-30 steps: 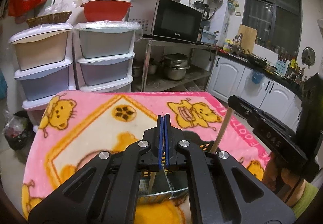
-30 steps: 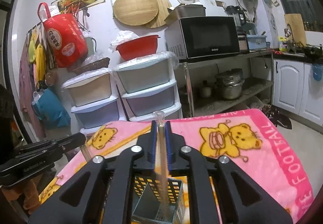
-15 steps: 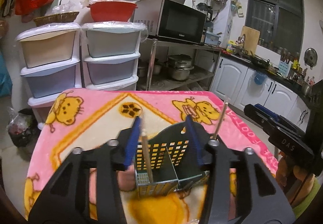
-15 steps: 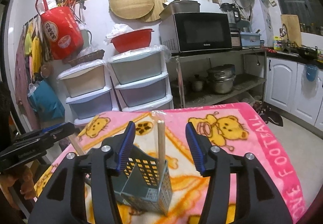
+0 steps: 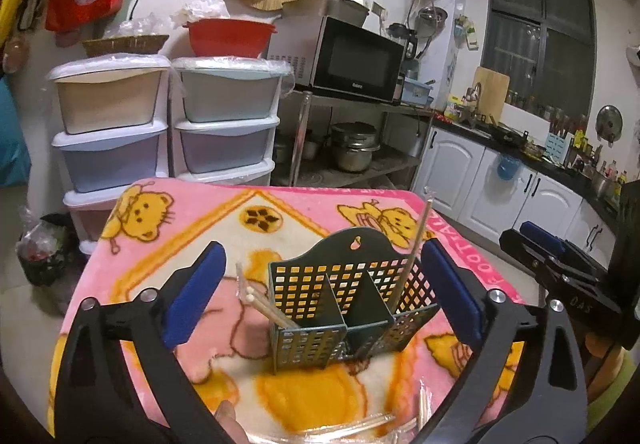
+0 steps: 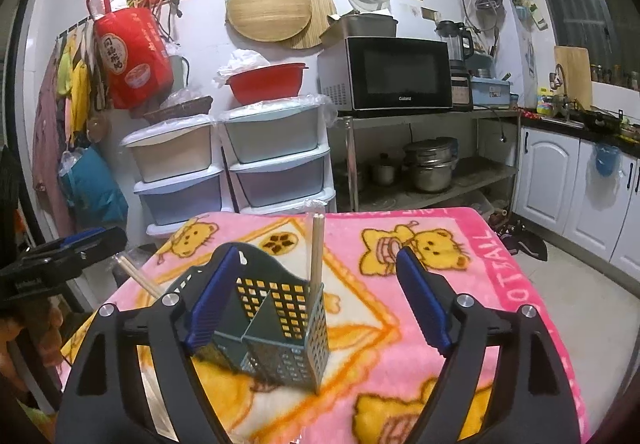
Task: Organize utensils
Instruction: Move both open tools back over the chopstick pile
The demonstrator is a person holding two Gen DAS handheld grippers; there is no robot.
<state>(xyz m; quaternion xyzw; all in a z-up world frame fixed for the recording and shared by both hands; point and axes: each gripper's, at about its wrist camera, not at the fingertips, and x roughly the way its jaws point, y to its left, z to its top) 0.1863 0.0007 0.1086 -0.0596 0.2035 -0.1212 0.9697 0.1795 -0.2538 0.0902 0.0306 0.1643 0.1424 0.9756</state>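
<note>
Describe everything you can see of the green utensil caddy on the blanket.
The utensil caddy is a dark green box, apparently plastic, with grid-perforated walls, a taller scalloped back panel with a hanging hole, and dividers forming compartments. It stands upright on the pink cartoon blanket. Wrapped chopsticks lean out of its left compartment, and a single chopstick stands in the right one. The open left gripper and open right gripper frame it; neither visibly grips it.
</note>
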